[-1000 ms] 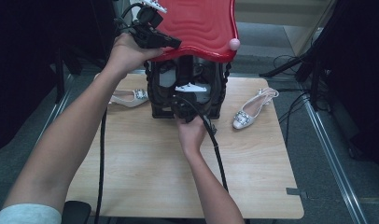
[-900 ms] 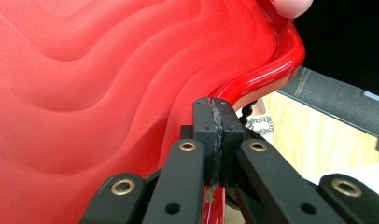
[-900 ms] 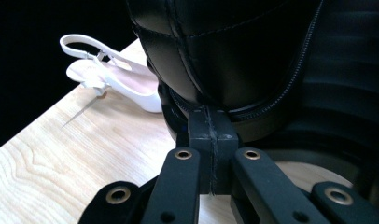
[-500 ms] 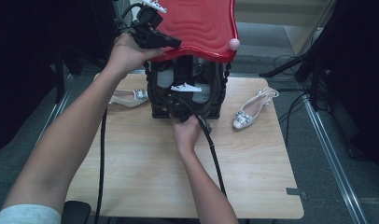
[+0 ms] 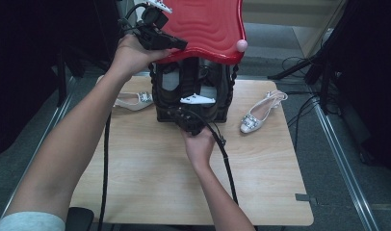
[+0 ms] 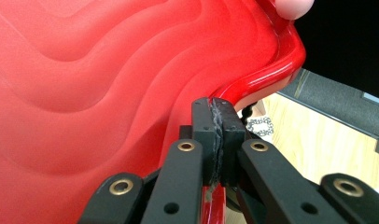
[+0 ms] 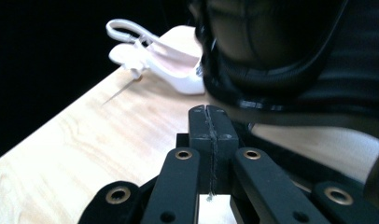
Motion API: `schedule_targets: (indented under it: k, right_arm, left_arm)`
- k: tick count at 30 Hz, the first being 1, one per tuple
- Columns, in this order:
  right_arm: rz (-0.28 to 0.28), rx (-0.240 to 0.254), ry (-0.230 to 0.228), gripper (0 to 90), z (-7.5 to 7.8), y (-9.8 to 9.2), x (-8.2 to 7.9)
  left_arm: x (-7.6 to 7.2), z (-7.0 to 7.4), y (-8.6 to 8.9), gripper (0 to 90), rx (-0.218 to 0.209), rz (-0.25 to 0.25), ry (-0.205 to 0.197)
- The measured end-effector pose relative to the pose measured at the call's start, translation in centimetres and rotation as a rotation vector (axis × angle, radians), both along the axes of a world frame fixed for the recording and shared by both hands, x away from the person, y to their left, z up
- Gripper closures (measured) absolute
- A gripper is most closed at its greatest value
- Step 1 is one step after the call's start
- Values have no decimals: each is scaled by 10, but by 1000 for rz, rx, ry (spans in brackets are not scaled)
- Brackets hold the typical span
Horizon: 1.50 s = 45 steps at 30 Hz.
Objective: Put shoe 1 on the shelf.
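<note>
High view: a black case (image 5: 161, 98) stands at the far middle of the bench (image 5: 150, 168), its red lid (image 5: 208, 26) raised; the left gripper (image 5: 181, 45) holds the lid by its near-left rim. The right gripper (image 5: 175, 112) sits low at the case's open front. Against the frames of a second ago it has drawn back a little toward the person, out of the mouth of the case, while the left hand and lid are unchanged. One white shoe (image 5: 128, 100) lies just left of the case and a second white shoe (image 5: 255, 118) lies apart to its right, both as before. Left gripper view: the left gripper (image 6: 214, 116) has its jaws pinching the lid (image 6: 108, 70) at its curved edge, with red showing between them lower down. Right gripper view: the right gripper (image 7: 210, 121) has its jaws pressed together with nothing between them; the case (image 7: 295, 46) looms at upper right, a white shoe (image 7: 155, 60) lies farther off on the bench (image 7: 85, 140). Judgement: the right hand comes away from the case empty, the lid is kept up, so the case stays ready for loading; both shoes are still outside and a shoe pickup looks like the step due
</note>
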State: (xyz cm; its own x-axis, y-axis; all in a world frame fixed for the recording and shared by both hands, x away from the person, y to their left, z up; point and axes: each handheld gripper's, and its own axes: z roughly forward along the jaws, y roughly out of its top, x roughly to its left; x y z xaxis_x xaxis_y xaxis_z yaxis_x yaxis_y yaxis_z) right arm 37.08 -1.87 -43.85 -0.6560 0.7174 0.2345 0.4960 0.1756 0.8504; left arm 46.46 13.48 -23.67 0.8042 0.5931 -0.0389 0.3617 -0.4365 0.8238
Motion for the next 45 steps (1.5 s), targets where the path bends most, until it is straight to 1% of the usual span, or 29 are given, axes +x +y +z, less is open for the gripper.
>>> schedule_targets:
  k: [2,4,8,10,13,15,16,20,23,27,33,36,38,40,45]
  right_arm:
    - [18,-8,-3,900,-2,-5,-8]
    - [20,-5,-9,900,-4,-11,-14]
    - [26,-1,1,900,-10,-26,-23]
    - [23,4,-1,900,-12,-34,-26]
    - [15,26,15,900,-15,-47,-30]
    - [4,14,6,900,-17,-56,-32]
    - [-7,11,10,900,-18,-61,-32]
    - [-43,5,20,900,-21,-80,-31]
    - [-59,-9,9,900,-21,-89,-29]
    - [-74,-15,2,900,-20,-99,-26]
    - [-110,-4,17,900,-23,-114,-17]
    - [-116,17,25,900,-25,-117,-12]
    - [-104,34,41,900,-27,-117,-10]
    - [-107,28,30,900,-27,-116,-11]
    - [-113,32,34,900,-27,-114,-10]
  left_arm:
    - [0,0,0,891,-1,1,1]
    - [0,0,0,891,-1,0,1]
    - [0,0,0,890,-3,1,0]
    - [0,0,0,890,-5,3,1]
    - [0,0,0,890,-5,2,1]
    - [0,0,0,890,-5,2,1]
    - [0,0,0,890,-5,2,2]
    - [0,0,0,890,-6,2,1]
    - [0,0,0,890,-3,0,1]
    - [0,0,0,890,-1,-1,-2]
    - [1,0,0,890,-2,0,1]
    - [1,0,0,890,-1,0,0]
    - [1,0,0,890,-3,0,1]
    - [1,0,0,889,-2,1,0]
    - [1,0,0,889,3,0,-1]
